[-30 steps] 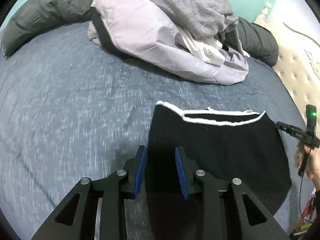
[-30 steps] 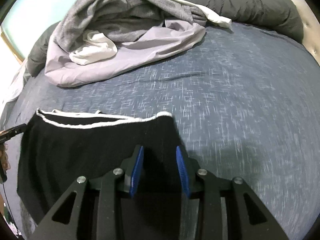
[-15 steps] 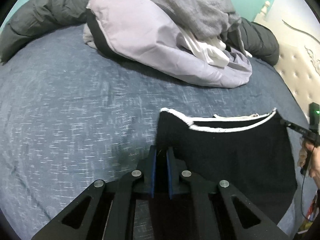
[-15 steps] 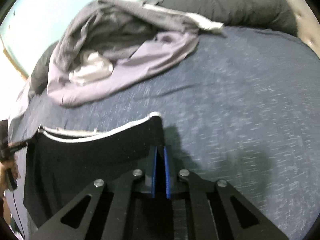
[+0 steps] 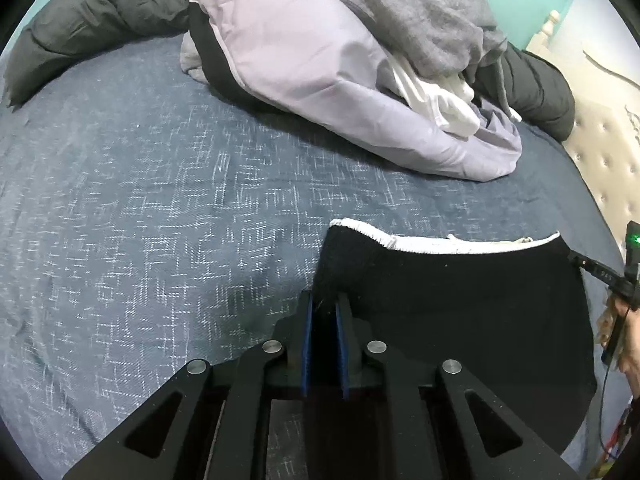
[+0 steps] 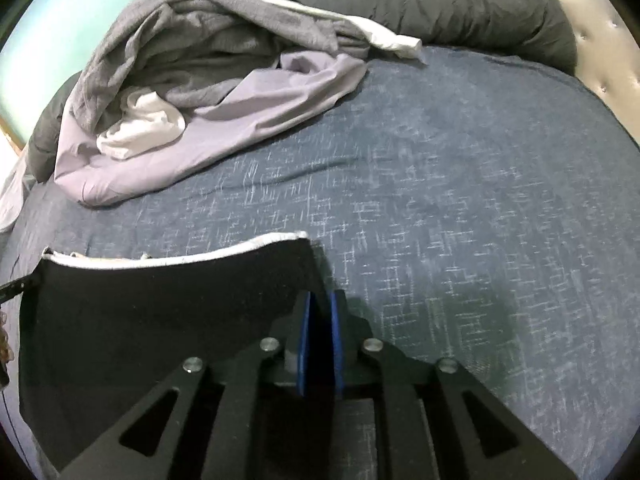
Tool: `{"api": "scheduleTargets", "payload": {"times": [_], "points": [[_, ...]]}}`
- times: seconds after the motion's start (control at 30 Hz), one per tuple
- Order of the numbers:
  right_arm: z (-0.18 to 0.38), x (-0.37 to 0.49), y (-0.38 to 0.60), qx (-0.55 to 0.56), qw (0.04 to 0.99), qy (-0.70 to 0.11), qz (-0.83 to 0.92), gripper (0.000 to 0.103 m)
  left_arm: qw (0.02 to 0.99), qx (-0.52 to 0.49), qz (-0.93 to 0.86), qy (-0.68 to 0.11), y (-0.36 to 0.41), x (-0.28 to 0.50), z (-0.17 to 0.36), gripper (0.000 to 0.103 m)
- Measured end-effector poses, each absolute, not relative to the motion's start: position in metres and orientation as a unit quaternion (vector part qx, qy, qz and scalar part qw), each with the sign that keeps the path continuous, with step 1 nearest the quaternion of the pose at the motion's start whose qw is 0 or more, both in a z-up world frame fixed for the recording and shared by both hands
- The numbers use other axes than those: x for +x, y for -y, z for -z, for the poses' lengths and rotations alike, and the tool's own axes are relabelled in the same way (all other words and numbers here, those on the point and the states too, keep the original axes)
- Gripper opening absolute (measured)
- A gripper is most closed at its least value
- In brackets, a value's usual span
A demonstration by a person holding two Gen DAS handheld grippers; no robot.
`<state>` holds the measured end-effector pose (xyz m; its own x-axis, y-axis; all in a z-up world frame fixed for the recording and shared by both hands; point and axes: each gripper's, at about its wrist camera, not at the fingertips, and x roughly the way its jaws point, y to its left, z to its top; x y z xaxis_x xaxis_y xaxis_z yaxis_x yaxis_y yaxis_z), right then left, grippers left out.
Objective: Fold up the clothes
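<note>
Shorts (image 5: 460,312), black w/ white waistband, flat on blue bed (image 5: 160,220). My L gripper (image 5: 323,312) clamped on left edge; R gripper (image 6: 319,308) clamped on right edge. Laundry pile (image 6: 208,80) behind.

No text, label, brand or number can be read in either wrist view; faint marks on the slim black device arm (image 5: 596,274) are too small to tell.

A bed (image 5: 160,208) in a blue-grey flecked cover is carrying a black garment (image 5: 460,300) with white trim at its near edge, a heap of lilac, grey and white clothes (image 5: 320,64) farther back, and a dark duvet (image 6: 460,4) lying along the far side.
</note>
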<state>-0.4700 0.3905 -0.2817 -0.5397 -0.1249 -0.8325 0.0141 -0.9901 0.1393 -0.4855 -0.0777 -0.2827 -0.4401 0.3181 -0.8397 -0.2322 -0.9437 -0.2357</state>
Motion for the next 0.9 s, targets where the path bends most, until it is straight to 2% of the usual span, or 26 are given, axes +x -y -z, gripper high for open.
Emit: {"api": "scheduleTargets", "payload": {"times": [0.07,0.17,0.33,0.43,0.57,0.9], "points": [[0.270,-0.462,-0.394,0.468,0.026,0.063,0.881,0.021,0.160,-0.500,-0.850,0.044,0.082,-0.480,0.274,0.015],[0.252,-0.437,-0.392,0.451,0.048,0.077,0.888,0.023,0.162,-0.499,-0.850,0.051,0.092,-0.459,0.262,0.016],[0.233,-0.381,-0.384,0.434,0.102,0.126,0.886,0.023,0.166,-0.500,-0.848,0.065,0.110,-0.419,0.240,0.025],[0.235,-0.344,-0.370,0.436,0.126,0.144,0.879,0.023,0.168,-0.503,-0.843,0.085,0.119,-0.392,0.235,0.028],[0.243,-0.305,-0.342,0.449,0.164,0.152,0.865,0.023,0.168,-0.511,-0.836,0.108,0.127,-0.354,0.239,0.038],[0.255,-0.262,-0.253,0.479,0.230,0.134,0.836,0.018,0.180,-0.516,-0.822,0.159,0.131,-0.279,0.254,0.039]]}}
